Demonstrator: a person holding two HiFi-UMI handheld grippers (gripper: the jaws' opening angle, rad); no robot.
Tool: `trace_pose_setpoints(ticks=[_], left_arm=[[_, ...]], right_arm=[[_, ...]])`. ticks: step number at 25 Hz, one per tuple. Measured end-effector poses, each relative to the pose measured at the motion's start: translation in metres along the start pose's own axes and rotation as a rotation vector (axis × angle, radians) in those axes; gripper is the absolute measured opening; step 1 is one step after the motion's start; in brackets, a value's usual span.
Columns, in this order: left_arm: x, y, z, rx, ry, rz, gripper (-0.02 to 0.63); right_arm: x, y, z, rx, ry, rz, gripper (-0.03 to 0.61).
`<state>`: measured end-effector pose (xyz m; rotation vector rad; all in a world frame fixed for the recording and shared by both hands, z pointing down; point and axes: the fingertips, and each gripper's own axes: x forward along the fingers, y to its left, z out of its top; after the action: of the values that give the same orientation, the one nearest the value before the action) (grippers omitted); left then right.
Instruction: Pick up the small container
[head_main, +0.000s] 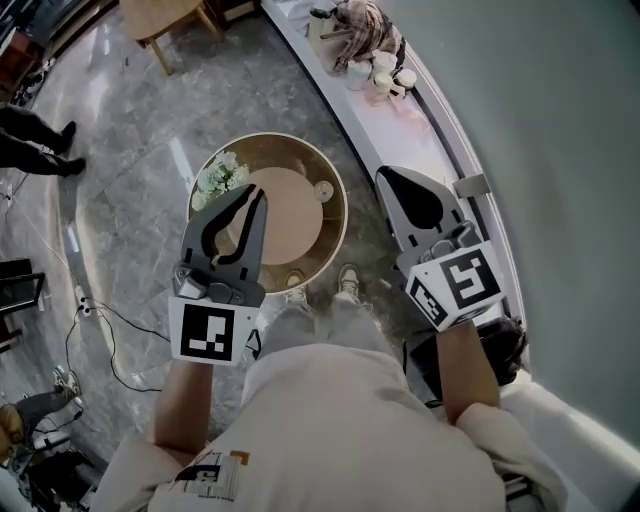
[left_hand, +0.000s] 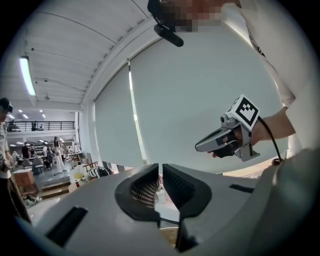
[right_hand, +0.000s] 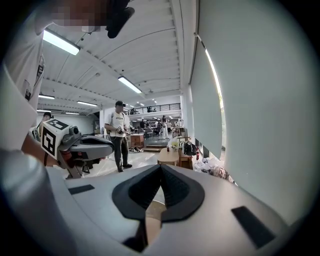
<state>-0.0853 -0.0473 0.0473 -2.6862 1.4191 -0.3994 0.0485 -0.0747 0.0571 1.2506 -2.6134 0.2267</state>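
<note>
A small white container (head_main: 323, 190) sits on the right part of a round wooden table (head_main: 335, 235), with a bunch of pale flowers (head_main: 220, 178) on the table's left side. My left gripper (head_main: 257, 191) hovers above the table's middle, jaws shut and empty, left of the container. My right gripper (head_main: 384, 173) is held to the right of the table, over the floor beside the window ledge, also shut and empty. In the left gripper view the shut jaws (left_hand: 160, 168) point level into the room, with the right gripper (left_hand: 227, 138) at the right. The right gripper view shows its shut jaws (right_hand: 161, 168) and the left gripper (right_hand: 80, 143).
A curved white window ledge (head_main: 440, 150) runs along the right, with several cups (head_main: 385, 78) and a bundled cloth (head_main: 365, 28) on it. A wooden chair (head_main: 165, 22) stands at the top. Cables (head_main: 110, 330) lie on the marble floor; a bystander's shoes (head_main: 65, 150) are at the left.
</note>
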Motion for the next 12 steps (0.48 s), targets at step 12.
trace_pose_setpoints(ticks=[12], left_arm=[[0.085,-0.028,-0.068,0.043,-0.006,-0.189,0.233]], right_arm=[[0.057,-0.027,-0.049,0.043,0.030,0.051,0.006]])
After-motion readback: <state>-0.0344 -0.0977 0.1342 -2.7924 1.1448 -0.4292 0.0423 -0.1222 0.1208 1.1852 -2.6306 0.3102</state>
